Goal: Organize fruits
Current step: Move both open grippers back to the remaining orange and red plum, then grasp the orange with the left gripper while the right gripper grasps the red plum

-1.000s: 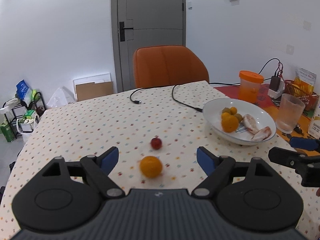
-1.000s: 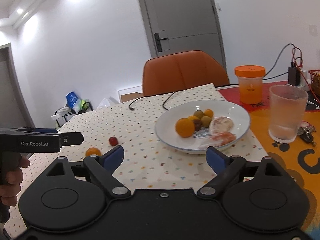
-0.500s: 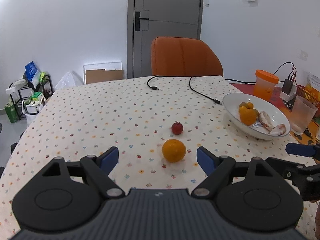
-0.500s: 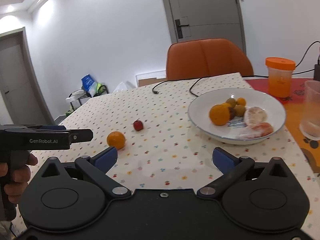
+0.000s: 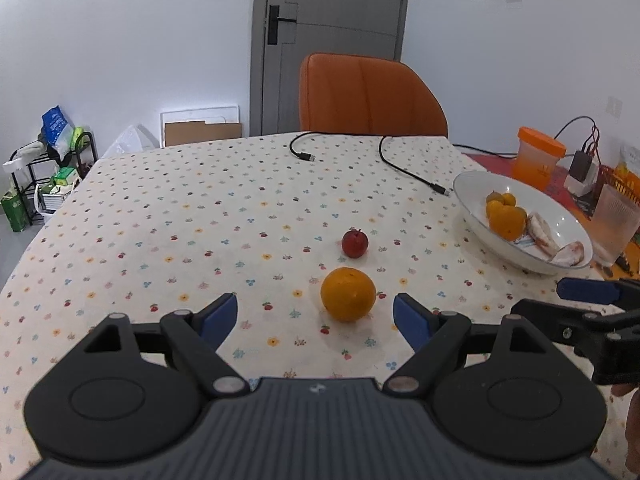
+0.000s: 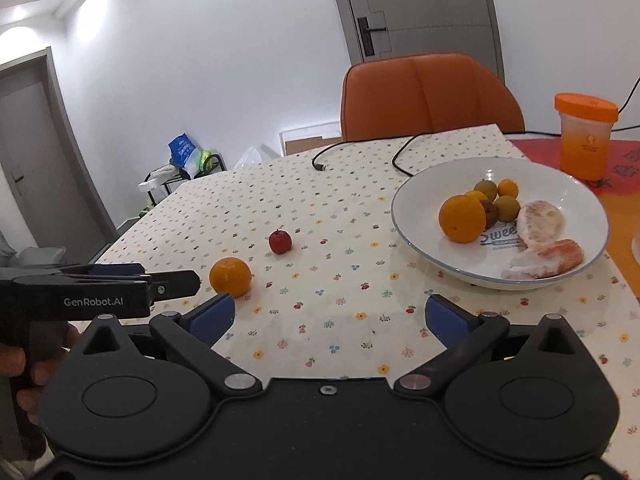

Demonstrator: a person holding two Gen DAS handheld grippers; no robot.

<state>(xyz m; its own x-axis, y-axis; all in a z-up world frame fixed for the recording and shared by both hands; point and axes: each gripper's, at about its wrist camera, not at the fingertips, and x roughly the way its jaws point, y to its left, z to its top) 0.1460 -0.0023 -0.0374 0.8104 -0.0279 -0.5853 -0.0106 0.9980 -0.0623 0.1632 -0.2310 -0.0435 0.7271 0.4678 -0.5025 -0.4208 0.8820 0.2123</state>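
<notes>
An orange (image 5: pixel 348 294) lies on the dotted tablecloth, with a small red apple (image 5: pixel 355 243) just behind it. My left gripper (image 5: pixel 316 316) is open, its jaws a little short of the orange and either side of it. Both fruits show in the right wrist view, the orange (image 6: pixel 230 276) and the apple (image 6: pixel 280 241). A white bowl (image 6: pixel 416 188) at the right holds an orange, several small fruits and peeled citrus pieces. My right gripper (image 6: pixel 328 318) is open and empty over bare cloth in front of the bowl.
Two black cables (image 5: pixel 404 168) lie at the table's far side before an orange chair (image 5: pixel 372 96). An orange-lidded cup (image 6: pixel 584 136) and a clear glass (image 5: pixel 616 220) stand right of the bowl (image 5: pixel 464 200). A shelf with bags (image 5: pixel 52 168) stands on the floor at left.
Both grippers have swung left and come closer to the table. The orange now sits nearer and between my left gripper's open jaws' line. The fruits have not moved.
</notes>
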